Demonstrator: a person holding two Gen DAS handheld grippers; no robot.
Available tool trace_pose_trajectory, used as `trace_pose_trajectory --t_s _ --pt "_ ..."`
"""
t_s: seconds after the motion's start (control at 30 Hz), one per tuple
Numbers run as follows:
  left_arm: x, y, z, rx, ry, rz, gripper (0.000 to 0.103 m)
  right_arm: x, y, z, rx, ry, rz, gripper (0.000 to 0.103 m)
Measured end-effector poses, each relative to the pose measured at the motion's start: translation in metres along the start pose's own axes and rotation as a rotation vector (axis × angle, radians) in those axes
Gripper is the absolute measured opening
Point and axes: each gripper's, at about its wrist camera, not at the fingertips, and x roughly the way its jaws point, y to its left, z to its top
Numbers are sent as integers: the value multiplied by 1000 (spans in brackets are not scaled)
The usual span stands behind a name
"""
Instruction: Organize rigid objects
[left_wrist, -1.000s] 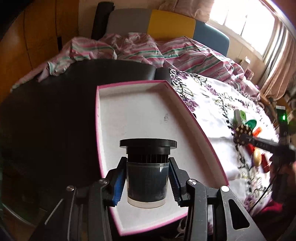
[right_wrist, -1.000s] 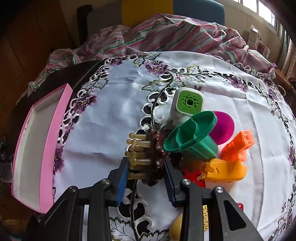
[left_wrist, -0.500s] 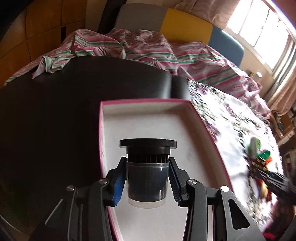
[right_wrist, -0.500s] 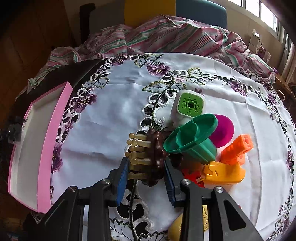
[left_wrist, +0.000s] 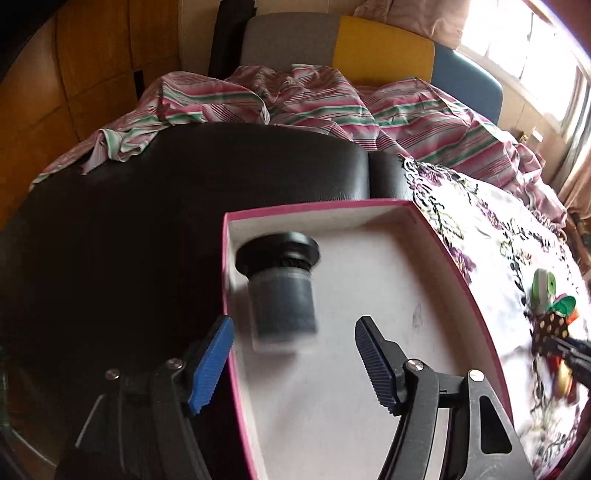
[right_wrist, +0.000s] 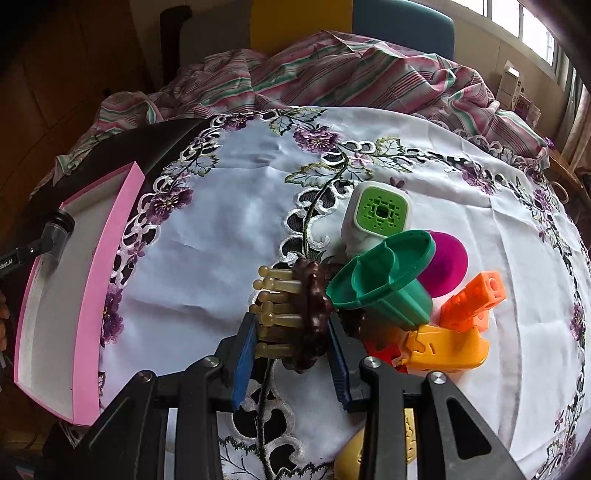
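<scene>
Left gripper (left_wrist: 293, 365): spread wide, empty; blurred dark jar (left_wrist: 280, 291) in pink box (left_wrist: 476, 295). Right gripper (right_wrist: 291, 354): clamped on brown hairbrush (right_wrist: 299, 317) beside toys.

The left gripper (left_wrist: 293, 363) is held with jaws spread wide; the right gripper (right_wrist: 291, 363) is kept clamped.

I am viewing through two fisheye wrist cameras. The left is looking steeply down, close over the pink box (left_wrist: 369, 369). The right is facing across the tablecloth (right_wrist: 229, 236), near the toys (right_wrist: 399, 280). Both are sharing the box (right_wrist: 55, 317), tablecloth (left_wrist: 491, 236) and striped bedding (left_wrist: 369, 107).
</scene>
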Motion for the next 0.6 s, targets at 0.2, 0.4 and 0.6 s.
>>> trace_pose_trajectory --t_s 0.2,0.4,0.6 --pt "-30 -8 -23 16 -56 6 70 0 -4 1 28 5 14 36" --pt "-54 -18 -45 2 -82 -9 82 0 -3 1 28 -3 10 36" --pt "-72 -30 -62 31 -97 -17 88 0 -5 3 49 -20 13 37"
